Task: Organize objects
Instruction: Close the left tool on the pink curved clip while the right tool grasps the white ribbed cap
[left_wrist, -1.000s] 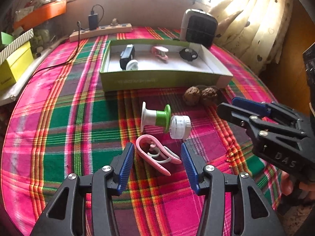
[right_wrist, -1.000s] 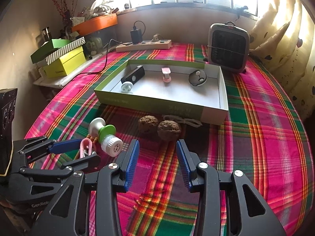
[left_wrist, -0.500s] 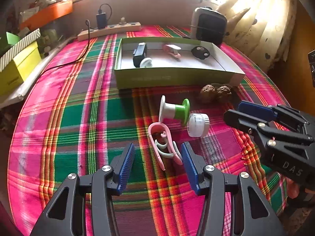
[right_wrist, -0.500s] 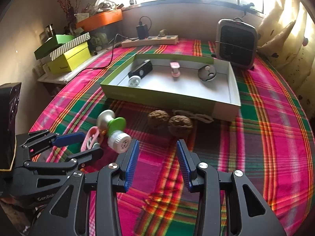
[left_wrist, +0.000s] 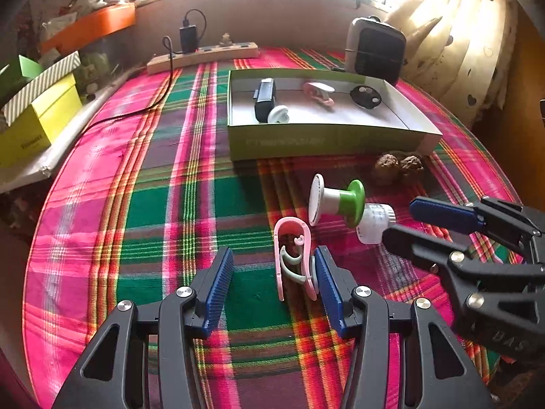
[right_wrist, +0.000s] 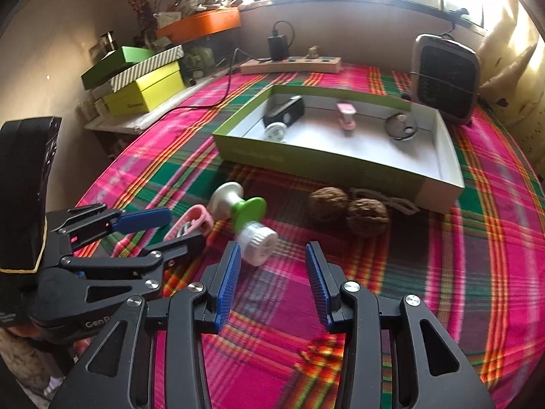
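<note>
A pink clip point(left_wrist: 293, 259) lies on the plaid cloth between my left gripper's point(left_wrist: 272, 283) open fingers, close against the right finger point(left_wrist: 325, 284). A white and green spool-shaped gadget point(left_wrist: 344, 204) lies just beyond it; in the right wrist view point(right_wrist: 245, 216) its white cap sits just ahead of my open, empty right gripper point(right_wrist: 272, 279). Two walnuts point(right_wrist: 347, 206) lie in front of the shallow green box point(right_wrist: 306, 156), which holds a black device point(right_wrist: 284, 112), a white piece point(right_wrist: 276, 131), a pink clip point(right_wrist: 346, 117) and a black disc point(right_wrist: 400, 126).
A small heater point(right_wrist: 444, 78) stands behind the box at the right. A power strip point(right_wrist: 289, 63) with a charger lies at the back. Stacked green and yellow boxes point(right_wrist: 143, 85) sit off the table's left edge. A curtain point(left_wrist: 453, 34) hangs at the right.
My left gripper has shifted left and forward, so the pink clip now sits between its fingers near the right one. My right gripper has moved left toward the spool gadget's white cap.
</note>
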Tool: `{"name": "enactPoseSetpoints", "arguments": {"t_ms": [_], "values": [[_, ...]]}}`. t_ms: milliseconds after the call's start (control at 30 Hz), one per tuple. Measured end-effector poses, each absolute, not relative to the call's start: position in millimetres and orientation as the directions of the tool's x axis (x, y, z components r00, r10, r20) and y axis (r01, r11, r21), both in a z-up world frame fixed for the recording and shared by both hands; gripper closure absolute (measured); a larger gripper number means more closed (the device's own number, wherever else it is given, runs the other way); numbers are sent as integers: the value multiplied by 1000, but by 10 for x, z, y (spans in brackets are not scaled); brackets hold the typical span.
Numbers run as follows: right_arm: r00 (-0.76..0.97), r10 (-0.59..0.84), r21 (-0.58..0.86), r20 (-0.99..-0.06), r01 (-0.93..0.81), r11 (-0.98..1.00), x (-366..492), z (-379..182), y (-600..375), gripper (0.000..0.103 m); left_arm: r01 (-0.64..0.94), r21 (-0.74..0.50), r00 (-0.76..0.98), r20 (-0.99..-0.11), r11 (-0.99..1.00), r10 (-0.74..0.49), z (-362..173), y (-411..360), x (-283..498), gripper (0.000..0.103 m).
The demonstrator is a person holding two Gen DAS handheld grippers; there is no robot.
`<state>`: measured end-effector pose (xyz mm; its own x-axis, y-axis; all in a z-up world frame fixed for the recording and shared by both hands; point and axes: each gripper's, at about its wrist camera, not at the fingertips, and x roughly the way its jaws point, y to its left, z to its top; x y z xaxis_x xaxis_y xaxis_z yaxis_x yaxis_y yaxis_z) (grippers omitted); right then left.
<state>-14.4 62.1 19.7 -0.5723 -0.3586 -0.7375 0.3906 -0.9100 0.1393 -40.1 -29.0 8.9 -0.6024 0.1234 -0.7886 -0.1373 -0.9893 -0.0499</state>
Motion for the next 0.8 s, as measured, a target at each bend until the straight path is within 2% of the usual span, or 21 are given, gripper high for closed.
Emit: {"name": "enactPoseSetpoints", "arguments": {"t_ms": [500, 633, 800], "values": [[-548, -325, 116, -770, 381, -917, -256, 85, 475, 61, -125, -50, -613, -782, -991, 116, 64, -376, -471, 56], [-552, -313, 107, -773, 372, -922, -281, 77, 468, 61, -117, -32, -619, -779, -993, 98, 60, -391, -493, 65], [-559, -304, 109, -772, 356, -928, -318, 79, 495, 61, -113, -29, -621, -778, -993, 93, 65, -411, -525, 71]]}}
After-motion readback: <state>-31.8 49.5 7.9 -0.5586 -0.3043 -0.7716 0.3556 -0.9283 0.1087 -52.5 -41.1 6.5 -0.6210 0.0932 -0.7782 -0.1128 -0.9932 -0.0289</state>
